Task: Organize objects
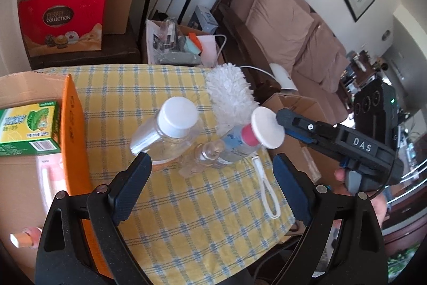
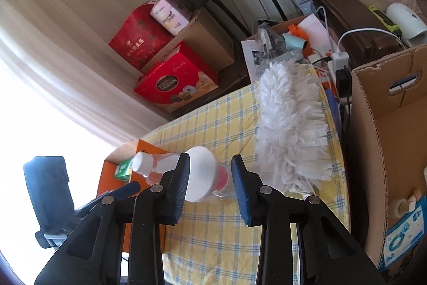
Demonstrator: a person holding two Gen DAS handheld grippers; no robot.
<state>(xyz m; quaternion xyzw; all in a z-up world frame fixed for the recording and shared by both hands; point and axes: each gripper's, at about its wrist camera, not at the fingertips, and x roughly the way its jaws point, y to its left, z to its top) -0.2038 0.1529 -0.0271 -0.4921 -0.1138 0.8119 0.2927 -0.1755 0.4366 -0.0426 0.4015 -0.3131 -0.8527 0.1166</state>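
Bottles crowd the middle of a worktop [image 1: 186, 218] covered in yellow and blue check cloth. The task's thing at this moment looks to be a small clear bottle with a pink neck and a wide white disc cap [image 1: 267, 128], lying on its side just beside a white fluffy duster [image 1: 230, 98] and touching a larger clear bottle [image 1: 166, 135] with a white screw cap.

The right gripper [image 2: 209, 187] has its fingers [image 2: 241, 187] on either side of the disc cap and pink neck; the left one touches the cap's edge, while a gap shows at the right one, so it is not yet clamped. The left gripper [image 1: 212, 190] hangs spread wide and empty above the cloth, near the larger bottle.

The small bottle's long axis runs along the worktop, cap pointing toward the right gripper, base toward the other bottles. It is probably light, stiff, smooth plastic, likely slippery. The narrow pink neck behind the cap seems the surest hold, since the disc would stop it sliding out.

An orange box [image 1: 76, 140] stands open at the left.
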